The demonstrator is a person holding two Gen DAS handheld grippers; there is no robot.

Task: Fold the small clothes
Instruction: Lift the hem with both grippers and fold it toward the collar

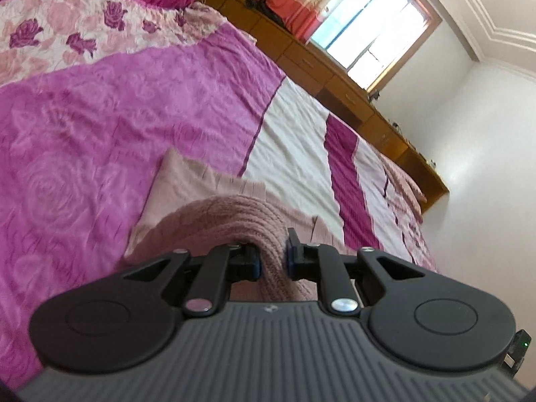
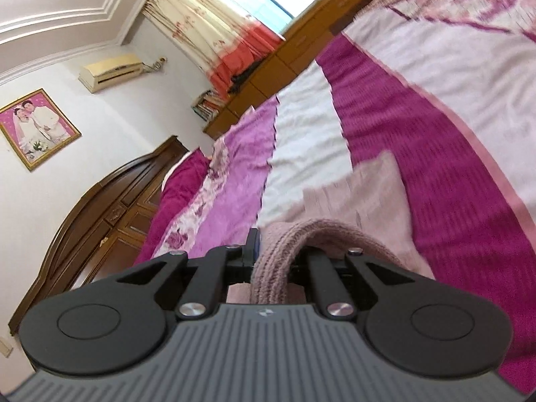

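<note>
Hard to make out much of the pink knitted garment point(image 1: 231, 214): lower part hidden behind the gripper body in both views, far edge blurred in the right wrist view, shape as a whole (sweater or something else) not clear. Lying on the bed point(image 1: 100, 117), across the seam where the purple rose-patterned cover meets a white stripe, a flat paler panel spread out beyond the bunched ribbed part.

Left gripper point(image 1: 273, 256) tilted steeply, bed sloping up to the left of the picture, window point(image 1: 375, 30) and wooden cabinet point(image 1: 335, 80) tipped into the upper right. Closed to a narrow gap, a thick ribbed fold of the garment pinched between the two blue-padded fingers point(image 1: 256, 261) and humped up above them.

Right gripper point(image 2: 278, 258) tilted the other way, bed rising to the right. Also clamped on a ribbed fold of the garment point(image 2: 335, 197); only the left finger point(image 2: 252, 244) plainly seen, the right one covered by the knit draped over it (contact on that side not visible).

Around the garment, open bed cover on every side seen: purple to one side, white and magenta stripes to the other. Far edge of the bed running along the cabinet under the curtain point(image 2: 214, 30). Headboard point(image 2: 110, 207), framed photo point(image 2: 37, 127) and air conditioner point(image 2: 110, 70) well apart from the work, on the wall side.
</note>
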